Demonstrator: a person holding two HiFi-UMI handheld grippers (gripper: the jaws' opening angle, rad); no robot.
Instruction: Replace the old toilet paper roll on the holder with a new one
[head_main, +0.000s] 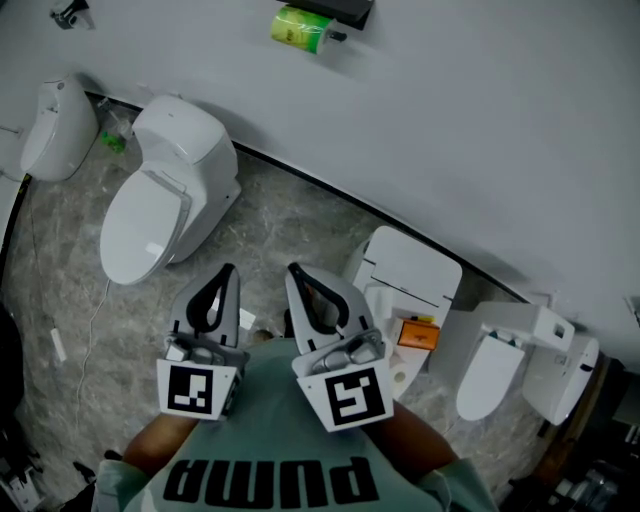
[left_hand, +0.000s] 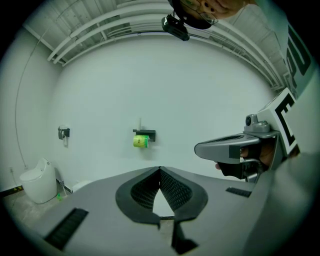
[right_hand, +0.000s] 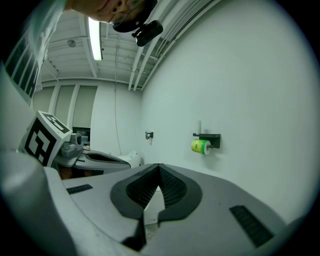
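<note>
Holding nothing | left grey gripper (head_main: 228, 271): jaws together | right grey gripper (head_main: 297, 270): jaws together | green paper roll (head_main: 303, 28) on white wall (head_main: 480, 120): 12 o'clock

The roll (head_main: 303, 27) sits on the holder (head_main: 345, 11), on the wall (head_main: 480, 120) behind the toilet (head_main: 165, 195).

Open air ahead, toilets low to either side
From the left hand-held gripper (head_main: 229, 270) and the right hand-held gripper (head_main: 296, 270), open air reaches to the wall (head_main: 450, 120), where the holder (head_main: 340, 10) carries a green roll (head_main: 300, 27). Below-left of the left one stands a white toilet (head_main: 165, 195), below-right of the right one a second toilet (head_main: 405, 285); bare floor (head_main: 270, 215) runs between them
</note>
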